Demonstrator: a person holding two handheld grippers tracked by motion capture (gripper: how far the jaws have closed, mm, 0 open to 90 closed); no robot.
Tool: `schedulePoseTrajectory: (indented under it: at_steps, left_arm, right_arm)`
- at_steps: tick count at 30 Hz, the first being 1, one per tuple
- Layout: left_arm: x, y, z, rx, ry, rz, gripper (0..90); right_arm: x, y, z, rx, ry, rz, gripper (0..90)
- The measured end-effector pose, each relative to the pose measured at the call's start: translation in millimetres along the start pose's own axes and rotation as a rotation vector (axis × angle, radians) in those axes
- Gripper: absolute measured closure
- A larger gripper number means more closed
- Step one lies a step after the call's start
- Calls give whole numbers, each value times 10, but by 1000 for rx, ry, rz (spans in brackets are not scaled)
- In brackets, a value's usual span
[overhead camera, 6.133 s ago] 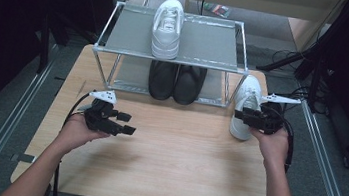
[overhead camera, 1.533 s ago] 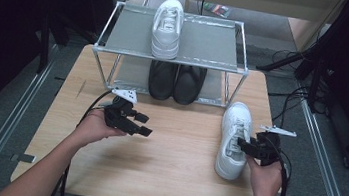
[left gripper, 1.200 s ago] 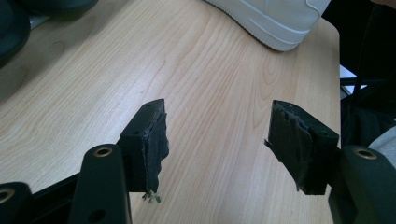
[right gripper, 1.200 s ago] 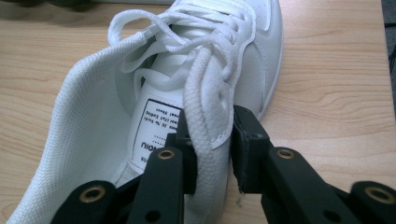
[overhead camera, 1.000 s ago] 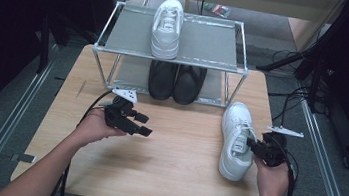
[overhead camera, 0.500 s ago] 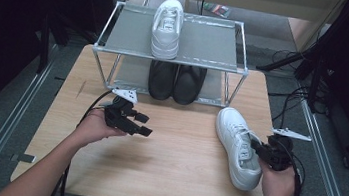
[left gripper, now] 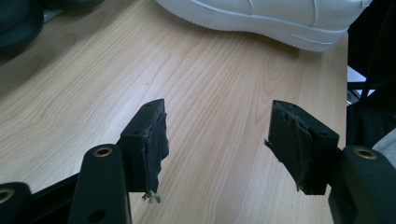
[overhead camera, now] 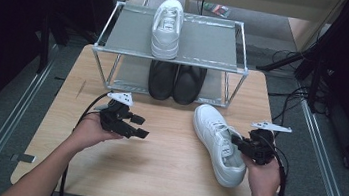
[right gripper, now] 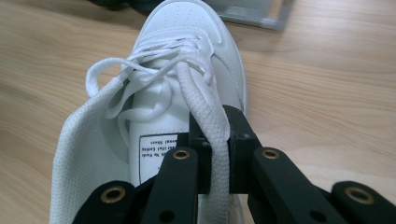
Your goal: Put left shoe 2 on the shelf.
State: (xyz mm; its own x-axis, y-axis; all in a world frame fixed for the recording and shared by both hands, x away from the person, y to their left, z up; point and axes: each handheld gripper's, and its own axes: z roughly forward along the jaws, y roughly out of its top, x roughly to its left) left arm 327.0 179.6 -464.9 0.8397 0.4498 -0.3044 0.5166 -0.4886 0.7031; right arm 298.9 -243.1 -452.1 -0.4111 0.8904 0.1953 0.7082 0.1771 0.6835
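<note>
My right gripper (overhead camera: 237,145) pinches the lace (right gripper: 205,116) of the white shoe (overhead camera: 218,143), lying before the rack (overhead camera: 119,36), apparently flat; my left gripper (overhead camera: 139,126) gapes, empty.

A rack (overhead camera: 239,70) stands at the far side of the table (overhead camera: 162,177) — one shoe (overhead camera: 167,29) on its top shelf, a pair of shoes (overhead camera: 175,80) beneath. Nearer, right of centre, another shoe (overhead camera: 219,144) lies on the table — the right gripper (overhead camera: 236,144) just beside it, the left gripper (overhead camera: 136,126) well apart on the left.
</note>
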Motion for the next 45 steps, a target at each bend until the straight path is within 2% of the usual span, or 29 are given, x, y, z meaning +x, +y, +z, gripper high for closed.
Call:
schedulePoseTrajectory:
  at_steps: [1, 5, 6, 7, 9, 14, 25, 30, 34, 35, 36, 37, 38, 39, 40, 41, 42, 43, 44, 45]
  left_arm:
    - [0, 0, 0, 0, 0, 0, 376]
    - [-25, -53, -34, -5, 13, -9, 376]
    - [-29, -67, -43, -5, 20, -12, 376]
    - [-42, -94, -59, -6, 33, -21, 376]
    - [-54, -110, -65, -8, 39, -28, 376]
    - [-103, -171, -58, -11, 55, -40, 376]
    - [-121, -243, -32, -32, 106, -68, 403]
    - [-107, -248, -17, -28, 131, -62, 457]
    - [-90, -238, 21, -31, 127, -77, 501]
    - [-101, -225, 28, -26, 153, -84, 602]
    - [-108, -205, 18, -48, 151, -94, 661]
    - [-107, -192, 16, -69, 143, -99, 691]
    - [-107, -192, 16, -69, 143, -99, 735]
    - [-122, -165, 25, -81, 141, -102, 774]
    - [-122, -165, 25, -81, 141, -102, 795]
    - [-129, -139, 55, -77, 130, -102, 820]
    - [-129, -139, 55, -77, 130, -102, 835]
    - [-135, -125, 79, -72, 128, -100, 849]
    - [-136, -117, 92, -67, 127, -98, 849]
    - [-138, -107, 111, -65, 119, -101, 876]
  right_arm:
    - [0, 0, 0, 0, 0, 0, 854]
    - [138, 63, 118, 9, 51, -41, 854]
    - [180, 79, 151, 13, 63, -52, 854]
    - [280, 116, 227, 23, 89, -77, 853]
    - [311, 128, 254, 25, 100, -89, 853]
    - [564, 206, 450, 56, 157, -158, 853]
    - [826, 219, 683, 84, 198, -222, 849]
    - [854, 167, 718, 77, 230, -218, 830]
    - [863, 146, 712, 75, 232, -230, 801]
    - [853, 151, 697, 87, 240, -236, 746]
    - [852, 154, 679, 87, 248, -229, 727]
    - [841, 161, 646, 79, 268, -230, 705]
    - [841, 161, 646, 79, 268, -230, 705]
    - [805, 186, 552, 65, 298, -222, 685]
    - [805, 186, 552, 65, 298, -222, 685]
    - [764, 204, 450, 44, 330, -230, 730]
    - [764, 204, 450, 44, 330, -230, 730]
    - [691, 226, 319, -22, 376, -203, 778]
    - [691, 226, 319, -22, 376, -203, 778]
    - [632, 244, 263, -39, 373, -192, 847]
